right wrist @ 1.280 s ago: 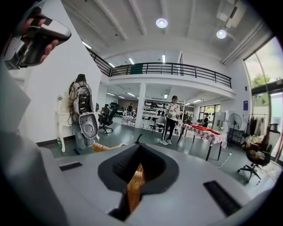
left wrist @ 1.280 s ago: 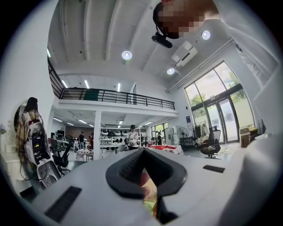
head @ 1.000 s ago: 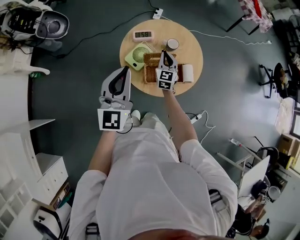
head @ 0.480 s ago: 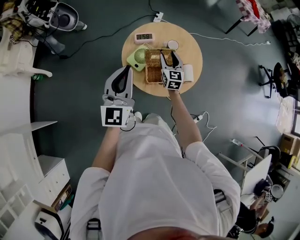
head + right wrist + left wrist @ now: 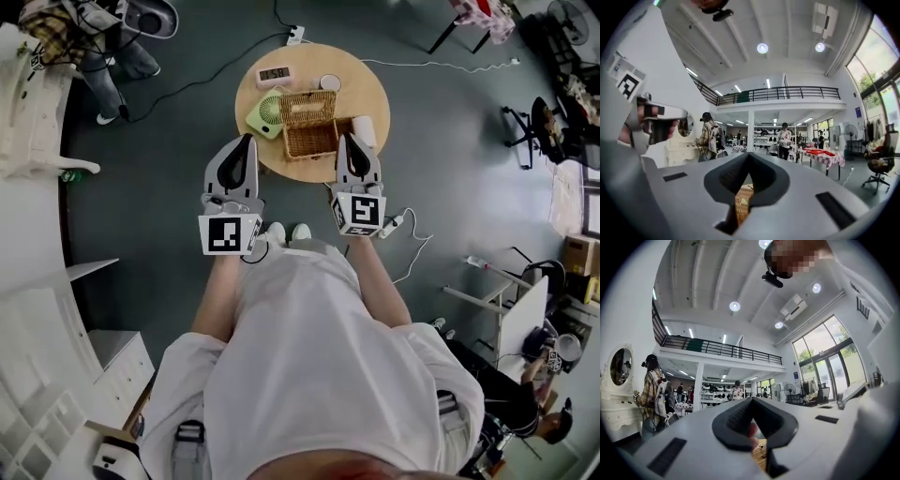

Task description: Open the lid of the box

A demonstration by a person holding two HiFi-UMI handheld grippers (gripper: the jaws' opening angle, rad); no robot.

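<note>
Rectangular woven wicker box (image 5: 311,141) sits at centre of round wooden table (image 5: 382,108). Woven lid (image 5: 307,105) appears tipped up at far side, so opening looks done. Left gripper (image 5: 245,148) and right gripper (image 5: 344,148) both clenched on nothing, hovering over near table edge, flanking box. Best practice: keep clear, avoid bumping lid. If it drops, pinch front rim, swing about rear hinge.

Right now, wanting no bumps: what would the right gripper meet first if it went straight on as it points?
Probably the white roll beside the wicker box; height is unclear, so the shut right gripper might pass over it.
</note>
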